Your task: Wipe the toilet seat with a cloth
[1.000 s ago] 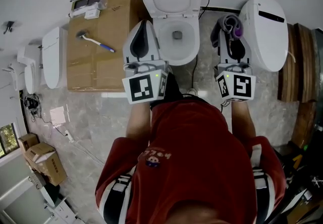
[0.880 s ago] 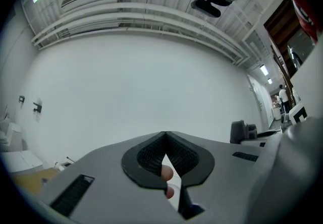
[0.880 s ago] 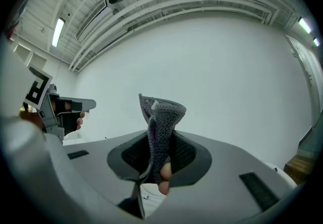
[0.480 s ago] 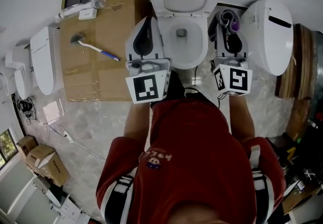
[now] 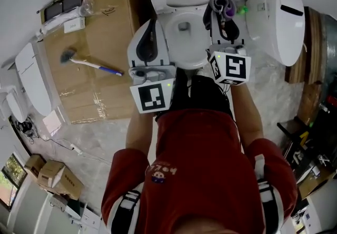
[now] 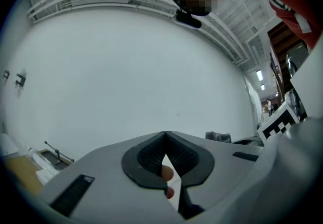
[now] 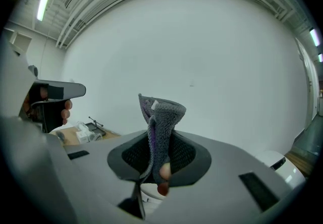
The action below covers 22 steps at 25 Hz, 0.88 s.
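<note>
The left tongs (image 5: 152, 23) are pressed together on nothing and hang over the left edge of the toilet seat (image 5: 192, 59), upper centre in the head view. They have no part in the wiping. They are best kept out toward the cardboard box (image 5: 100, 32) at upper left, so they neither knock the rim nor block the sweep.

The right tongs (image 5: 224, 17) pinch the grey cloth (image 5: 221, 5), which stands up from them as a narrow folded wad just above the bowl's right rim. The step in hand looks to be bringing that cloth down onto the seat. To do it well, tip the right tongs nose-down so the soft wad, not the hard tips, meets the surface. Land on the right rim and sweep round in one curve with light, even pressure. The pinch sits low on the cloth, so a hard drag could pull it free.

In the head view the left tongs cover the seat's left side. Whether the ring lies on the bowl or is raised against the lid, I cannot tell. Both gripper views show mostly bare wall and nothing clearly of the seat.
</note>
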Motion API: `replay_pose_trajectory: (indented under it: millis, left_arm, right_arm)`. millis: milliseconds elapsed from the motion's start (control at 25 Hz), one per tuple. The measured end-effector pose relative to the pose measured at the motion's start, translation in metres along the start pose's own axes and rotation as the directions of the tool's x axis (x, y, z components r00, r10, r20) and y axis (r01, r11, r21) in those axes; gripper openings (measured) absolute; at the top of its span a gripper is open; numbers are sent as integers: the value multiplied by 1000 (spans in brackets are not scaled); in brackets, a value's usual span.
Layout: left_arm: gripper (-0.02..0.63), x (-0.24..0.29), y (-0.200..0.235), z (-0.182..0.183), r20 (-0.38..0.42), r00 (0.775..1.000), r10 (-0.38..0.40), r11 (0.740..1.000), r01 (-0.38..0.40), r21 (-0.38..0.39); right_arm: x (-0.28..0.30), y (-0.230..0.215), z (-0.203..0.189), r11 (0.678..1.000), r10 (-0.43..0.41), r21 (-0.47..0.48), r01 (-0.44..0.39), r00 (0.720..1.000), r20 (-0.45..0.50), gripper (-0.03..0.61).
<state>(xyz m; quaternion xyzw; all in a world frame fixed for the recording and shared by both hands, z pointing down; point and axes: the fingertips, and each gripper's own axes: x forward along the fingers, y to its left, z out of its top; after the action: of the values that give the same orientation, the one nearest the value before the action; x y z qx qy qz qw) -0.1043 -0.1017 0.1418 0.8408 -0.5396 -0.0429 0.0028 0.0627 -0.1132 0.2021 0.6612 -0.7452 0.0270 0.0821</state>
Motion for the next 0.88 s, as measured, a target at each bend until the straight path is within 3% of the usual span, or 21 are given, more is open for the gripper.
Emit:
replay_pose_trajectory:
  millis: [440,880]
  left_arm:
    - [12,18,0,-62,-15,1000,22,1000,-22,-9]
    - [12,23,-11,-100,-75,996,41,999,-40,24]
  right_arm:
    - [86,1,-66,1000,22,-21,-23,1000,-10,69]
    - [132,6,-70,997,62,-60,-56,993,105,69]
